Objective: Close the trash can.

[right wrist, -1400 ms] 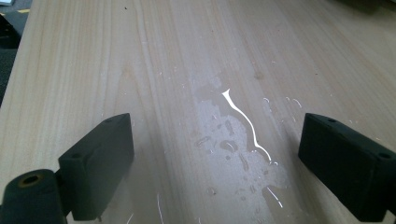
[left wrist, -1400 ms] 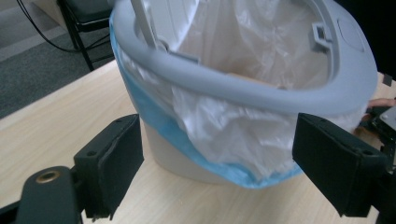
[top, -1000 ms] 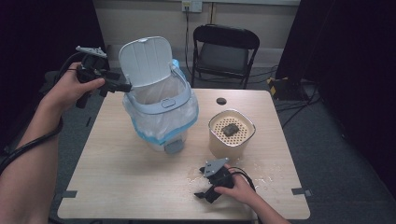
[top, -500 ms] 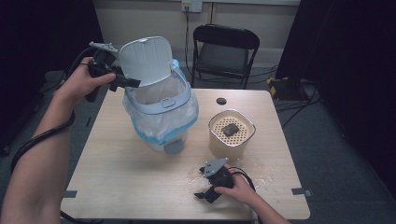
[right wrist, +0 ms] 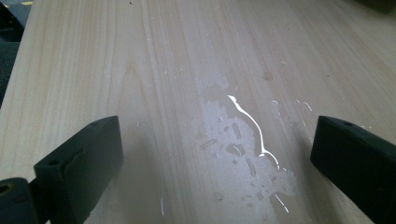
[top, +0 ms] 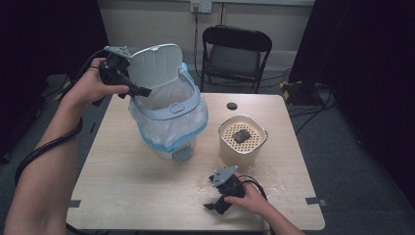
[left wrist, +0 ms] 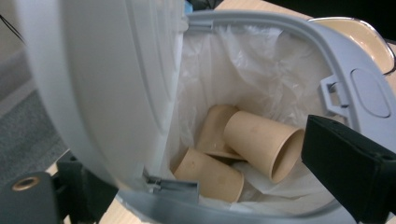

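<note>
A white bin with a blue-edged liner stands on the table, its lid raised upright. My left gripper is held at the lid's left edge. In the left gripper view the gripper is open, and the lid stands between the two jaws without being pinched. Three brown paper cups lie in the liner. My right gripper rests open on the table near the front edge. Its jaws straddle a small water puddle.
A beige tub with a perforated top and a dark lump on it stands right of the bin. A small black disc lies at the back of the table. A black folding chair stands behind.
My left gripper has moved right, from out beyond the table's left side up to the raised lid. The right gripper has stayed put.
</note>
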`<state>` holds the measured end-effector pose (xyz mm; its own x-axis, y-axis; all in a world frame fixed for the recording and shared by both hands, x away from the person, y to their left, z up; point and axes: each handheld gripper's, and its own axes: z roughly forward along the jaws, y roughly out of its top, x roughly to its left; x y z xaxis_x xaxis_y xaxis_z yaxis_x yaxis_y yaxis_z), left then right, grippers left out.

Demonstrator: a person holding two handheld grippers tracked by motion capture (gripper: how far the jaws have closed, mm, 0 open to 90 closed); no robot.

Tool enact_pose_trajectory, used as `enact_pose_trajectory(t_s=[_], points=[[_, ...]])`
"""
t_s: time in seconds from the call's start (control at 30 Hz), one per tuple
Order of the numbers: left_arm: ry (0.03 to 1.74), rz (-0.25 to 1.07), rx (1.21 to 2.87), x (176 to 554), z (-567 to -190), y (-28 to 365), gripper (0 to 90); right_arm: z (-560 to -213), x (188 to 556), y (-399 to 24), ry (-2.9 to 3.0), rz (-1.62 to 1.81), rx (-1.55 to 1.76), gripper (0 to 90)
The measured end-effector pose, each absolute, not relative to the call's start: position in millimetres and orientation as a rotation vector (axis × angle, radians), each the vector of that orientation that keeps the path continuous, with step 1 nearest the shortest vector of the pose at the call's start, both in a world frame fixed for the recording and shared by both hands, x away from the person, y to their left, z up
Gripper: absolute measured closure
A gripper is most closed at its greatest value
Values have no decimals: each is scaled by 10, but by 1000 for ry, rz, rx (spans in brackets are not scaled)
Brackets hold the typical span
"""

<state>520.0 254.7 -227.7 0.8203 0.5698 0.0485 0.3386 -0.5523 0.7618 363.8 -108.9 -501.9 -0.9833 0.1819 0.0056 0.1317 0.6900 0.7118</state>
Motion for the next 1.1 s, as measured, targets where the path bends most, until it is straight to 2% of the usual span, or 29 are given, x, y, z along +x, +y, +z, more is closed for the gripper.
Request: enact_pose_trajectory(t_s=[0.37,0.63,0.73,0.83,1.1], points=[[569,337,2232,4974,-2155,2342,158,-5019,3638,-1089,2828,1183,263,16],[532,294,2242,4866,-2145,2218,257,-5019,3638,-1088,2828,1182,262,15],[558,234,2248,4854,-2172,2173,348,-5019,3638,-1088,2828,1183,263,14],[591,212,2254,4868,-2197,2151,365,-5019,3638,-1088,2827,1183,261,15],[706,153,2177,4955,-2328,2140,485,-5019,3638,-1088,2828,1182,262,15]])
